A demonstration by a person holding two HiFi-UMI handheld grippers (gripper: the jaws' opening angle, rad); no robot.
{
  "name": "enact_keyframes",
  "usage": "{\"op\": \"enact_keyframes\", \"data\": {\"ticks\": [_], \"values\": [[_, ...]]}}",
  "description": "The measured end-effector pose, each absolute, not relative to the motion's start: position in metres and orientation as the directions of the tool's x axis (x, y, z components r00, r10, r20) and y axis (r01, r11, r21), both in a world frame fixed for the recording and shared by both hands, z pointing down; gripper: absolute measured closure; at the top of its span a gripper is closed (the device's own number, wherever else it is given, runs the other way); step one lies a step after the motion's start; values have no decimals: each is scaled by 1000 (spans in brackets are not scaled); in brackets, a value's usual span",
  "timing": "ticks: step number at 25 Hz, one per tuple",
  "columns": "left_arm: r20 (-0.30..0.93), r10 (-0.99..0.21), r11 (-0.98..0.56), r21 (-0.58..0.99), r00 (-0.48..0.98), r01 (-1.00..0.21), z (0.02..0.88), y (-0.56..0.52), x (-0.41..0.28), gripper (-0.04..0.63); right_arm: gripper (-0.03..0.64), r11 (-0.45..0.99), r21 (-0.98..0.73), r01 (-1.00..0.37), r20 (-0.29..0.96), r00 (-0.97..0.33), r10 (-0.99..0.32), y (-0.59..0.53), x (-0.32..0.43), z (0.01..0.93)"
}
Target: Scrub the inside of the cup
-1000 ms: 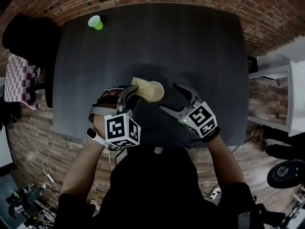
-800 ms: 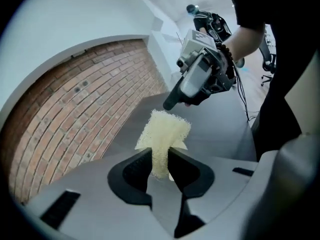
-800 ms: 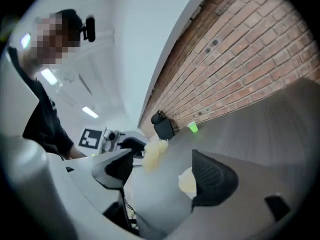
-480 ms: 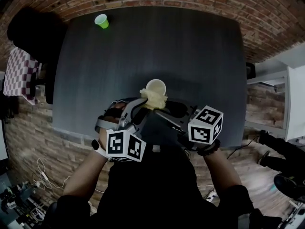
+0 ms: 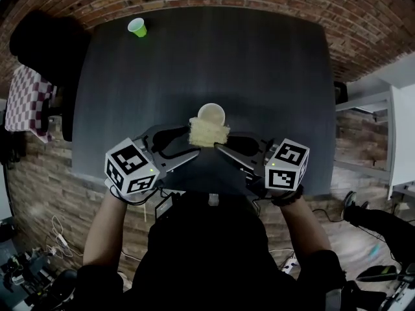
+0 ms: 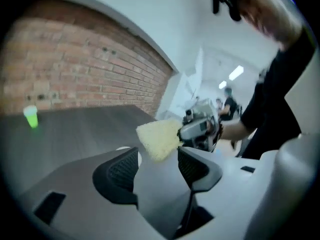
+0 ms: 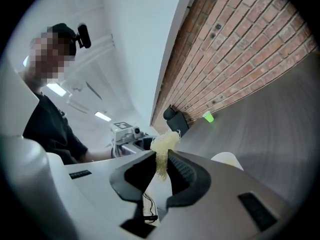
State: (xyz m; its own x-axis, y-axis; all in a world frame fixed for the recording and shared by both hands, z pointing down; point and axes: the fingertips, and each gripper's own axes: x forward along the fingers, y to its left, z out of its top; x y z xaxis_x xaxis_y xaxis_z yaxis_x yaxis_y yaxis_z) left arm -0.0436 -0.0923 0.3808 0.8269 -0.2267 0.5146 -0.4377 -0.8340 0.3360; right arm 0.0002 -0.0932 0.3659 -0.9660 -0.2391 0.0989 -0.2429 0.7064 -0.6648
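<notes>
Two grippers meet at the lower middle of the head view. The right gripper (image 7: 161,160), its jaws just closed, pinches the yellow sponge (image 5: 209,133). The left gripper (image 6: 157,160), its jaws just spread wide, grips nothing. The cream cup (image 5: 211,114) stands just beyond the sponge on the dark worktop (image 5: 259,63); a green cup (image 5: 137,26) sits at upper left.

The sponge (image 5: 209,133) hides the near rim of the cup (image 5: 211,113) in the head view; the left gripper view shows only a pale sliver of it behind a jaw.
</notes>
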Motion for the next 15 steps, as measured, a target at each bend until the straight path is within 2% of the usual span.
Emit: {"op": "enact_keyframes", "data": {"ticks": [3, 6, 8, 10, 11, 12, 13, 15], "values": [[321, -121, -699, 645, 939, -310, 374, -91, -43, 337, 534, 735, -651, -191, 59, -978, -202, -88, 0, 359], [181, -63, -616, 767, 981, -181, 368, -89, -34, 339, 534, 757, -638, -141, 31, -987, -157, -83, -7, 354], [142, -80, -598, 785, 987, -162, 364, -93, -31, 449, 534, 765, -629, -139, 24, -987, -159, -85, -8, 355], [151, -127, -591, 783, 980, -197, 363, -101, -32, 486, 529, 773, -608, -182, 47, -980, -194, -91, -5, 361], [173, -156, -589, 774, 973, -232, 364, -106, -34, 489, 500, 775, -592, -220, 75, -973, -218, -95, -2, 368], [205, -190, -588, 759, 960, -279, 366, -112, -38, 489, 443, 774, -575, -264, 115, -963, -243, -99, 3, 378], [252, -228, -589, 734, 941, -339, 369, -120, -44, 491, 399, 770, -557, -310, 162, -950, -266, -102, 9, 389], [396, -284, -607, 631, 873, -484, 378, -135, -55, 492, 371, 757, -520, -396, 256, -918, -304, -108, 21, 417]]}}
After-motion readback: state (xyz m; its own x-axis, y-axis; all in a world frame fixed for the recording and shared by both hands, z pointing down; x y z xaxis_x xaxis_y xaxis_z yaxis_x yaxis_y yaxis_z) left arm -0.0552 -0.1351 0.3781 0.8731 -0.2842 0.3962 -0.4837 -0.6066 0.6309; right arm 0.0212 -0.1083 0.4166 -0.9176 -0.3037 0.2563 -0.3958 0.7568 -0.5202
